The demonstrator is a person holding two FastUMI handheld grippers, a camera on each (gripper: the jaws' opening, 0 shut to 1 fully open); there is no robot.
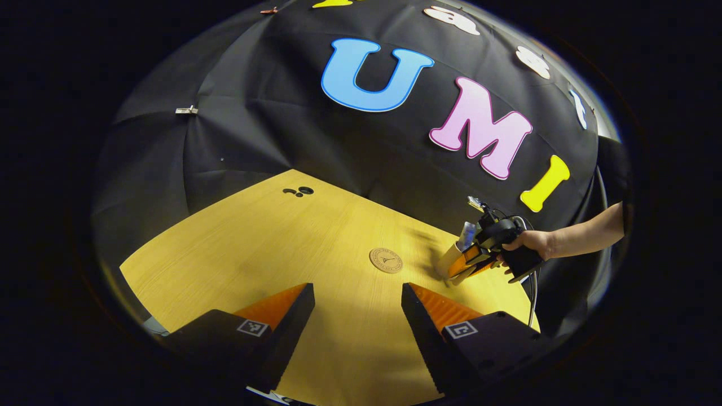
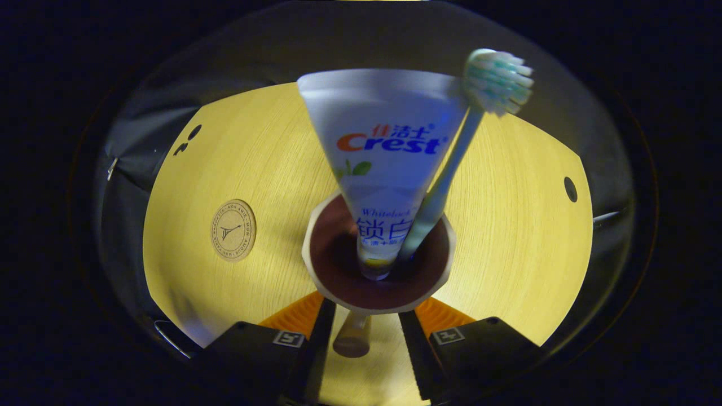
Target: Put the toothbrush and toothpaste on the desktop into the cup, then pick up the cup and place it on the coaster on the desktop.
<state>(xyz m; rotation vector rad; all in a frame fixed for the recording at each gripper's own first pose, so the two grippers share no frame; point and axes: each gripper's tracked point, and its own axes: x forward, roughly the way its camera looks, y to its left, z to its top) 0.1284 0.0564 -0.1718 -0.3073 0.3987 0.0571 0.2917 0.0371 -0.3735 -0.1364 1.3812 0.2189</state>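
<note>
A pale cup (image 2: 378,307) with a dark inside sits between my right gripper's (image 2: 365,332) fingers, which are shut on its sides. Out of the cup stick a white toothpaste tube (image 2: 389,146) and a light green toothbrush (image 2: 451,169), bristles up. The round wooden coaster (image 2: 233,230) lies on the table to the left of the cup. In the left gripper view, the right gripper (image 1: 468,265) holds the tilted cup (image 1: 449,259) just right of the coaster (image 1: 386,260). My left gripper (image 1: 358,304) is open over the near table, nothing between its fingers.
The yellow wooden table (image 1: 254,242) has small dark holes (image 1: 299,192) near its far corner and one hole (image 2: 570,189) at its right side. A person's hand (image 1: 530,239) and forearm hold the right gripper. Black cloth walls close in the table's far edges.
</note>
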